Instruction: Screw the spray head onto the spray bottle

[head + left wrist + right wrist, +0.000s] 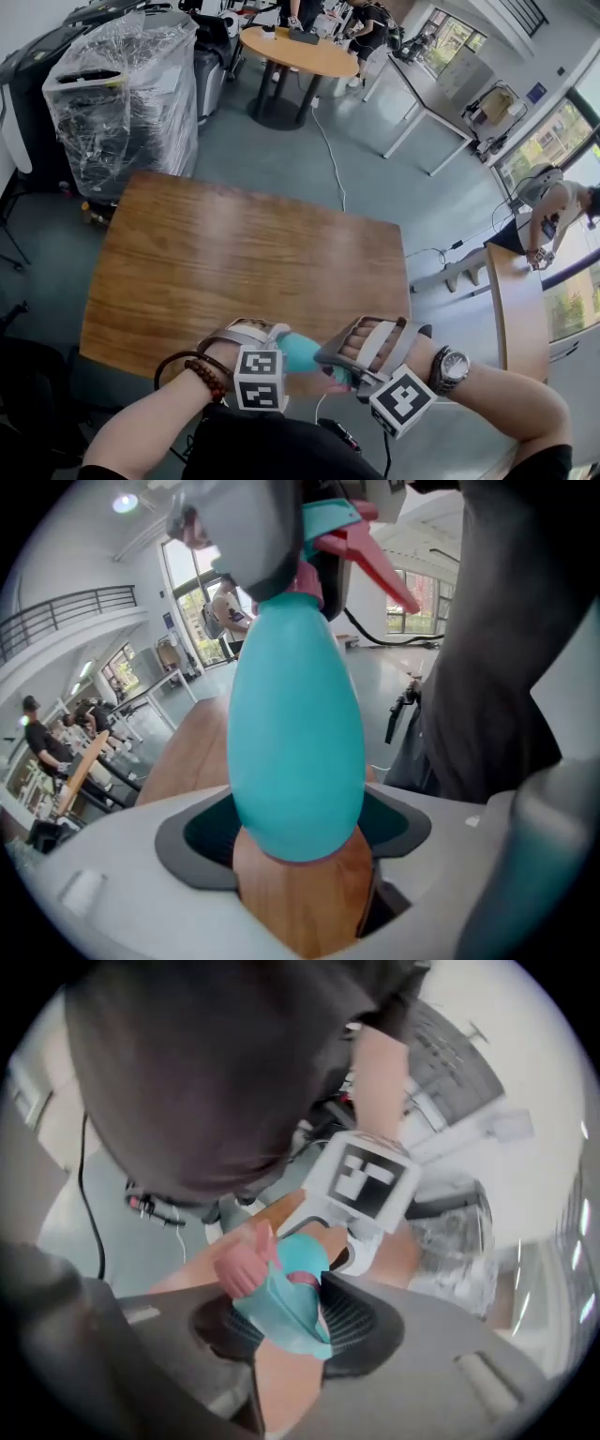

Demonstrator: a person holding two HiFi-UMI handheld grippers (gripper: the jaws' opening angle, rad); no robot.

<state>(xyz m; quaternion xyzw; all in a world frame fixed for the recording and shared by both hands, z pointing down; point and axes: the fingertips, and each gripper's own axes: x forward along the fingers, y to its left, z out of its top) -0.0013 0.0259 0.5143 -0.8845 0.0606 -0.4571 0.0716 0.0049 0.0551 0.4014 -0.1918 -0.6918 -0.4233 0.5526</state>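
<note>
Left gripper [279, 354] fingers [192, 847] clamp spray bottle [295, 724] — right gripper [339, 373] fingers [364, 1321] clasp spray head [281, 1299].

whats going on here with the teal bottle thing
A person is working with two handheld grippers at the near edge of a wooden table. The left gripper clamps the teal spray bottle, and the right gripper grips the spray head, which sits on the bottle's neck. Whether it is screwed tight can't be told.

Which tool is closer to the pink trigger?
Right. The right tool grips the spray head beside the pink trigger; the left tool holds the bottle at its bottom.
</note>
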